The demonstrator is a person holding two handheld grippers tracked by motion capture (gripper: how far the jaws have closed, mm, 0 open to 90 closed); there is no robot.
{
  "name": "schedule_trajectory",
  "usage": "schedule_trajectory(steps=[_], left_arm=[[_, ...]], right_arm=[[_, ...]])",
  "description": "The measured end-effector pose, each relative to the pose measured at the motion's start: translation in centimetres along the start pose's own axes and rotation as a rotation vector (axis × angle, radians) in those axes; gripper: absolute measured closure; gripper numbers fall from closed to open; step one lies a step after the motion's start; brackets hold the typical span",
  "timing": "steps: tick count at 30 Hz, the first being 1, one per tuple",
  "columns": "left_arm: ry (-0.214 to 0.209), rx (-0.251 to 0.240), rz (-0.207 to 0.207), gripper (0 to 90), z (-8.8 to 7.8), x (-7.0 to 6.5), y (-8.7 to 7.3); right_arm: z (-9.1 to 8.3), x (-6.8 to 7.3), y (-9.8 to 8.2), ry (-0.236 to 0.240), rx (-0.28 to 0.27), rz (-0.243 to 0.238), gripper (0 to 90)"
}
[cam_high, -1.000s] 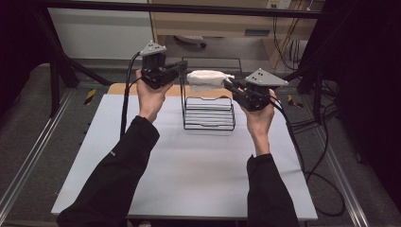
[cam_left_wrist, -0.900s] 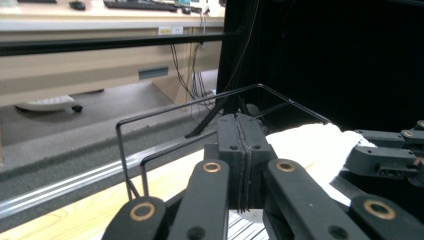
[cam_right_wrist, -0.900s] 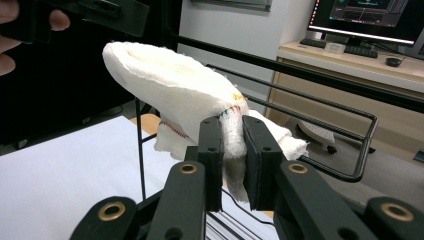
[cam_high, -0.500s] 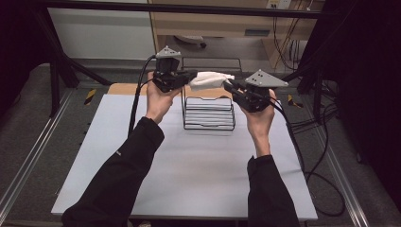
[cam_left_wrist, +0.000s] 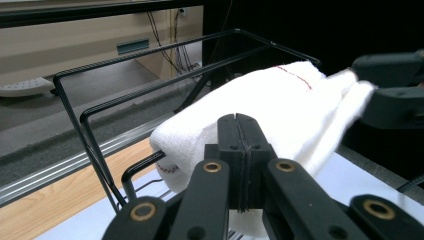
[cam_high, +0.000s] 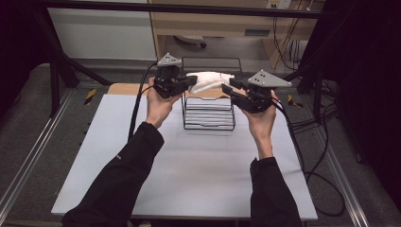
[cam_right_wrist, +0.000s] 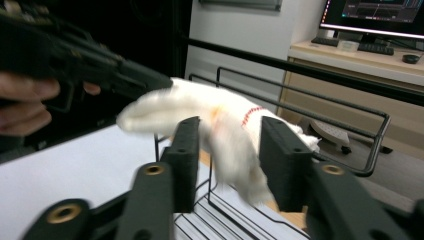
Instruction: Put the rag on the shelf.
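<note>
One white towel, red-stitched, folded, drapes over the black wire rack.

I see grey floor around the white table, a pale wooden cabinet far behind.

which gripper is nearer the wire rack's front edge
Right. The right gripper hangs beside the rack, over its right side, jaws open around the towel. The left gripper is shut on the towel's left end, farther back above the rack's rear left corner.
</note>
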State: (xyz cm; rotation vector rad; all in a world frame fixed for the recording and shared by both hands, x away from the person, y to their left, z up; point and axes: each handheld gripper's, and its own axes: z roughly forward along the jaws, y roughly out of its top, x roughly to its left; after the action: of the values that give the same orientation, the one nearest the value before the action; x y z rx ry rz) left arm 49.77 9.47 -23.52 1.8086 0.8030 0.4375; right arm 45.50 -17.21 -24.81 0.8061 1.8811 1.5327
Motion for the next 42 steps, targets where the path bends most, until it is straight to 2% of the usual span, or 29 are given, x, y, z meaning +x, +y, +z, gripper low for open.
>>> schedule_trajectory(steps=[3, 5, 7, 11, 17, 25, 29, 32, 35, 36, 38, 42], left_arm=[[0.006, 0.009, 0.007, 89.7, 0.2, -0.1, -0.4], [0.007, 0.014, 0.011, 89.7, 0.4, 0.0, -0.8], [0.005, 0.017, 0.016, 89.7, 0.5, 0.0, -1.1], [-0.001, 0.016, 0.013, 89.7, 0.3, 0.0, -1.6], [0.003, 0.023, 0.026, 89.7, 0.3, 0.1, -2.5], [0.008, 0.018, 0.024, 89.7, 0.9, 0.2, -3.0], [-0.002, 0.007, 0.026, 89.5, 0.6, 0.2, -3.0], [-0.012, -0.004, 0.026, 86.5, -0.1, 0.2, -3.0], [-0.011, -0.005, 0.047, 83.3, -1.0, 0.2, -3.3], [-0.011, -0.003, 0.053, 81.4, -1.2, 0.2, -3.4], [-0.013, 0.004, 0.058, 75.7, -1.8, 0.3, -3.7], [-0.026, 0.027, 0.072, 61.6, -2.7, 0.5, -5.0]], right_arm=[[-0.2, -0.1, 0.2, 0.003, -0.016, 0.008, 60.0], [-0.1, -0.1, 0.4, 0.006, -0.007, 0.022, 66.2], [0.2, -0.1, 0.4, 0.004, 0.022, 0.025, 76.5], [1.4, 0.5, 0.0, 0.016, 0.081, 0.023, 85.8], [2.4, 0.4, -1.2, -0.016, 0.122, 0.030, 88.0], [3.0, -0.1, -2.1, -0.036, 0.127, 0.045, 87.3], [2.6, 0.0, -1.9, -0.024, 0.107, 0.040, 82.4], [1.9, 0.1, -1.7, -0.016, 0.087, 0.044, 73.7], [1.2, 0.2, -1.6, -0.004, 0.082, 0.052, 61.6], [1.0, 0.3, -1.6, 0.006, 0.089, 0.061, 60.4], [0.6, 0.3, -1.6, 0.026, 0.100, 0.078, 52.8], [-0.2, 0.4, -2.1, 0.040, 0.107, 0.105, 40.0]])
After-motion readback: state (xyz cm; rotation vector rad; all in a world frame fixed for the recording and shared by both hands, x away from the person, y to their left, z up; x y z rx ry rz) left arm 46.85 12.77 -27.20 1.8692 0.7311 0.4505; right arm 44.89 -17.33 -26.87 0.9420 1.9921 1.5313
